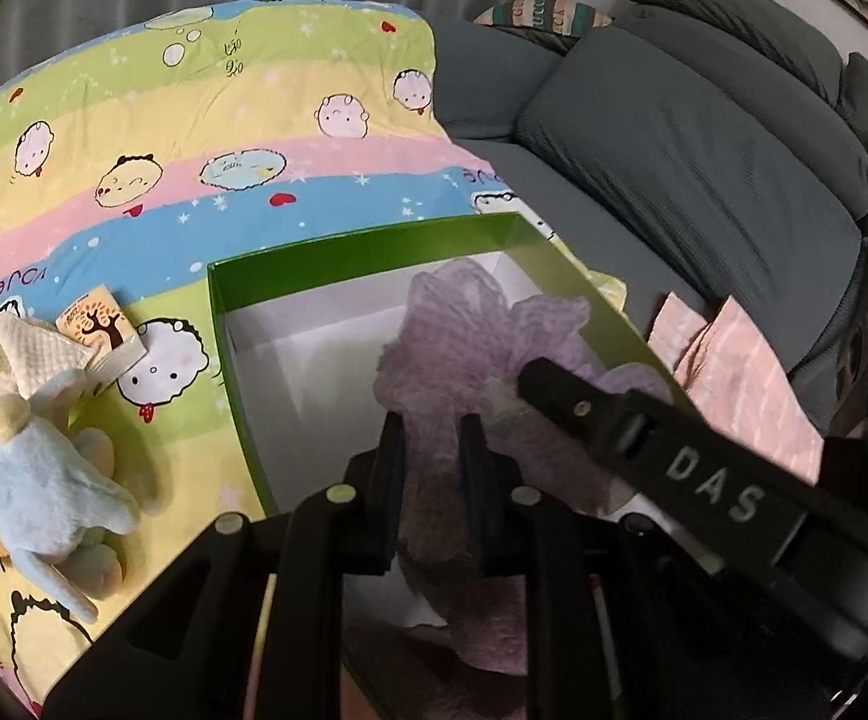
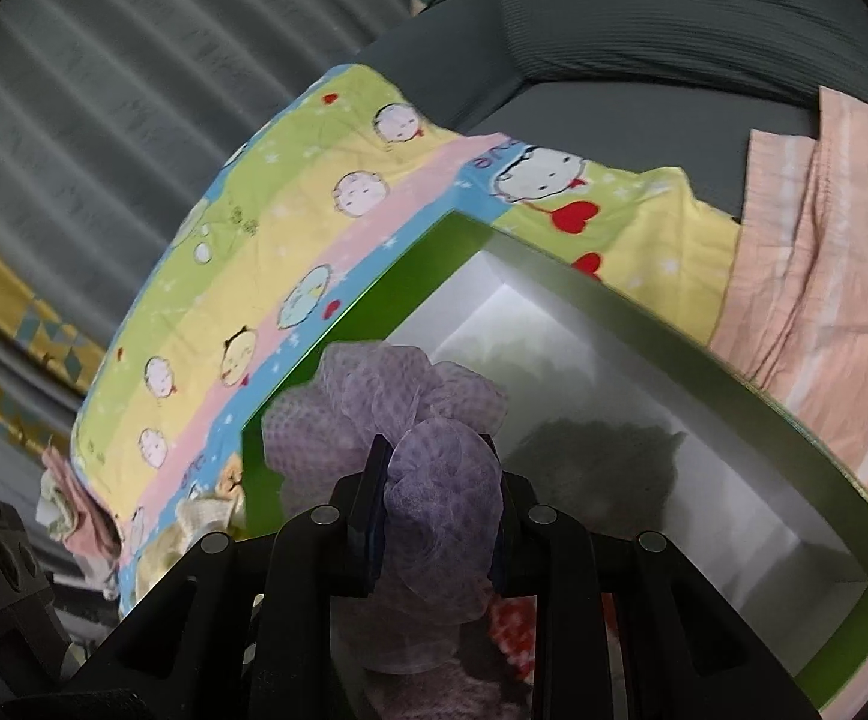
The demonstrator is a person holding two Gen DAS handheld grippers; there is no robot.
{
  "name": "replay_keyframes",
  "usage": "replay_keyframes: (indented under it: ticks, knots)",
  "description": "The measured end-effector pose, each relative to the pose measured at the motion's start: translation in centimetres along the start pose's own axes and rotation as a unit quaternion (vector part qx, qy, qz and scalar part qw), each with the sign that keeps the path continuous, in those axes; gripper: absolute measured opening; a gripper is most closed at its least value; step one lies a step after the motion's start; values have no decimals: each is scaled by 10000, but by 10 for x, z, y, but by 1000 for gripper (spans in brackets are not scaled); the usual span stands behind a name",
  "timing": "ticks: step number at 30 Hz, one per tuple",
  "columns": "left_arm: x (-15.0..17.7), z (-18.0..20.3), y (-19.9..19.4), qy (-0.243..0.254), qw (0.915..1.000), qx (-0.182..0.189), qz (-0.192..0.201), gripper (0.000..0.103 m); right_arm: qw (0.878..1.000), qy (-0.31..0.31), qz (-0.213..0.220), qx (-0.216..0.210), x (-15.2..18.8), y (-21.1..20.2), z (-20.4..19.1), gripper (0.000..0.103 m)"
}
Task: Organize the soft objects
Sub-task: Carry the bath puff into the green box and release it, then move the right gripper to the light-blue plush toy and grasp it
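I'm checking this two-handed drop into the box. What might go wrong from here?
Both the left gripper and right gripper pinch the same purple mesh cloth above the green box. If they release unevenly, it may snag on a finger or drape over the rim. The right gripper also sits close to the box's wall and might nudge it.

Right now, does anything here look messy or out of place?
Somewhat. Plush toys lie in a heap on the blanket, outside the green box. Pink cloth lies rumpled on the sofa beside it. Both grippers, left and right, pinch one purple mesh puff over the box.
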State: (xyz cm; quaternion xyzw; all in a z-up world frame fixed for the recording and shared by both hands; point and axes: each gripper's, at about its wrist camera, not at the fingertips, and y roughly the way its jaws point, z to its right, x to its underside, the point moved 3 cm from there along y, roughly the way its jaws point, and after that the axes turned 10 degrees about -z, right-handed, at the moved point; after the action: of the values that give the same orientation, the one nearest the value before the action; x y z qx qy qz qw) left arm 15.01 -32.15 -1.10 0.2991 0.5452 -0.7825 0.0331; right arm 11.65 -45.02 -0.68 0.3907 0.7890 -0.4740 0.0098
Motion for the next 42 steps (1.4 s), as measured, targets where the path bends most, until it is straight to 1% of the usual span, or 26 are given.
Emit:
replay_keyframes:
  ticks: [3,5,7,9,11,12,13,14,15,16,17,18,22,24,26,29,31,33,36,39,42]
  knots:
    - [2,1,2,37,9999,-108,-29,18,10000,75,3,-39,-1,0,3,28]
    - [3,2,0,31,10000,-79,-26,21,9999,79,72,-1,-1,-3,3,28]
    - [4,3,-7,3,10000,-35,12,37,9999,57,143,-9,0,-9,1,28]
    - [6,4,-13,-6,10000,-68,53,42,9998,59,202,-61,-1,-15,0,32]
    - [9,3,-25,25,9998,-104,150,50,9994,100,302,-115,0,-23,0,53]
    - [11,2,-30,22,9997,-113,203,60,9991,108,378,-160,0,-27,0,58]
    - [13,0,-37,2,9996,-114,265,67,9989,117,427,-184,1,-30,0,67]
    - [15,-3,-44,-43,9994,-120,321,69,9986,132,478,-201,2,-34,0,75]
    - [18,-5,-49,-70,9993,-122,360,71,9983,148,524,-231,3,-38,0,78]
    - [20,-8,-55,-95,9991,-128,400,75,9980,161,551,-266,4,-41,-1,83]
    - [24,-10,-60,-125,9989,-154,423,77,9977,179,569,-312,5,-44,-1,86]
    - [27,-13,-64,-159,9987,-197,433,79,9975,180,581,-367,6,-46,-2,86]
    - [43,-27,-87,-284,9973,-383,567,79,9971,115,596,-460,13,-55,-10,87]
    - [50,-37,-97,-382,9963,-477,609,79,9967,12,633,-499,18,-60,-16,89]
    - [60,-51,-107,-574,9948,-560,634,79,9959,-134,689,-567,24,-65,-26,96]
    - [78,-73,-119,-861,9915,-740,631,79,9938,-358,752,-733,36,-73,-44,99]
    - [91,-89,-127,-1039,9882,-916,657,79,9926,-491,702,-856,44,-73,-55,101]
    - [105,-105,-134,-1203,9854,-1002,663,79,9916,-750,540,-902,54,-68,-71,102]
    - [130,-137,-143,-1527,9787,-1227,609,79,9895,-1194,299,-759,72,-56,-94,102]
    - [161,-173,-153,-1922,9680,-1510,569,79,9861,-1560,59,-573,90,-40,-113,102]
    - [185,-207,-156,-2325,9587,-1564,477,79,9819,-1816,-221,-487,108,-18,-132,102]
